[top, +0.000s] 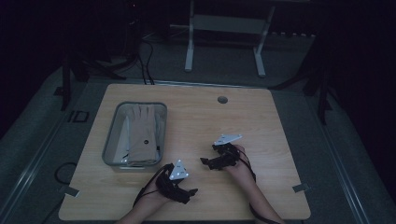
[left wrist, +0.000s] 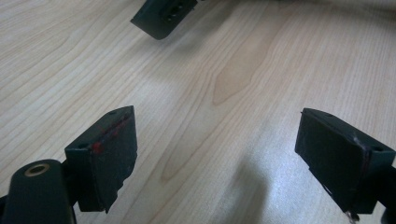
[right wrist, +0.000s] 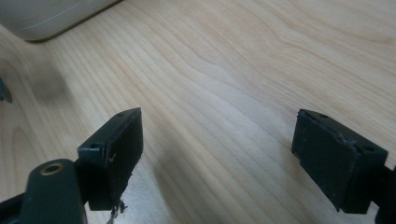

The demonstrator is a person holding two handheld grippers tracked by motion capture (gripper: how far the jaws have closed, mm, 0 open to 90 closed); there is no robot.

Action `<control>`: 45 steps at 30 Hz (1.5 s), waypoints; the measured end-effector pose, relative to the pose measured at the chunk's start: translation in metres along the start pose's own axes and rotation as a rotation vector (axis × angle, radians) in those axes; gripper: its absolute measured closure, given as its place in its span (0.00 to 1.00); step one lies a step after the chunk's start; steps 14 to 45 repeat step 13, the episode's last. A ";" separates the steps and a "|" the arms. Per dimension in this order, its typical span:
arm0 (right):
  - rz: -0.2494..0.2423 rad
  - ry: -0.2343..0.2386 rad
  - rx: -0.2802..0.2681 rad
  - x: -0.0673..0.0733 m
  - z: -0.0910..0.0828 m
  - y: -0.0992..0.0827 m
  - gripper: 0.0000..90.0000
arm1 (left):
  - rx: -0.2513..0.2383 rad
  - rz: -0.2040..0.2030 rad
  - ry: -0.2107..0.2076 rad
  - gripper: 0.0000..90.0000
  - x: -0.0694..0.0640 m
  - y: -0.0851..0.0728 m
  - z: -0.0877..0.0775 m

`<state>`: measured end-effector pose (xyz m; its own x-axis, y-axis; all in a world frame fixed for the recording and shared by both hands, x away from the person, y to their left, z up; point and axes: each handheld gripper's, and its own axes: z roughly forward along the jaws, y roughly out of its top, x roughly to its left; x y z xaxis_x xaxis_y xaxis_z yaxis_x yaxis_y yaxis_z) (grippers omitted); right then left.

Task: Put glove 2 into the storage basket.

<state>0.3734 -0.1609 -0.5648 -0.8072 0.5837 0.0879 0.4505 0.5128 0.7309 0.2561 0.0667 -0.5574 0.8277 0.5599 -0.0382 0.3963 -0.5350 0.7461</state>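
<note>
Both tongs, left and right, spread and empty; beige fabric glove in grey wire basket beyond the left tongs judged light, limp, best pinched at the cuff.

High view looks down over whole table; both gripper views skim same tabletop close.
</note>
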 end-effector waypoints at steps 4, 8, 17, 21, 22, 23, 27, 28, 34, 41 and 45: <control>-0.013 -0.013 -0.026 -0.001 -0.002 -0.001 0.19 | -0.002 -0.016 0.010 0.15 0.001 -0.001 0.002; -0.018 -0.012 -0.028 -0.003 -0.003 -0.003 0.19 | 0.008 -0.022 0.012 0.15 0.003 -0.003 0.002; -0.017 -0.016 -0.031 -0.003 -0.004 -0.004 0.19 | 0.010 -0.024 0.003 0.15 0.003 -0.003 0.002; -0.017 -0.016 -0.031 -0.003 -0.004 -0.004 0.19 | 0.010 -0.024 0.003 0.15 0.003 -0.003 0.002; -0.017 -0.016 -0.031 -0.003 -0.004 -0.004 0.19 | 0.010 -0.024 0.003 0.15 0.003 -0.003 0.002; -0.017 -0.016 -0.031 -0.003 -0.004 -0.004 0.19 | 0.010 -0.024 0.003 0.15 0.003 -0.003 0.002; -0.017 -0.016 -0.031 -0.003 -0.004 -0.004 0.19 | 0.010 -0.024 0.003 0.15 0.003 -0.003 0.002; -0.017 -0.016 -0.031 -0.003 -0.004 -0.004 0.19 | 0.010 -0.024 0.003 0.15 0.003 -0.003 0.002; -0.017 -0.016 -0.031 -0.003 -0.004 -0.004 0.19 | 0.010 -0.024 0.003 0.15 0.003 -0.003 0.002; -0.017 -0.016 -0.031 -0.003 -0.004 -0.004 0.19 | 0.010 -0.024 0.003 0.15 0.003 -0.003 0.002; -0.017 -0.016 -0.031 -0.003 -0.004 -0.004 0.19 | 0.010 -0.024 0.003 0.15 0.003 -0.003 0.002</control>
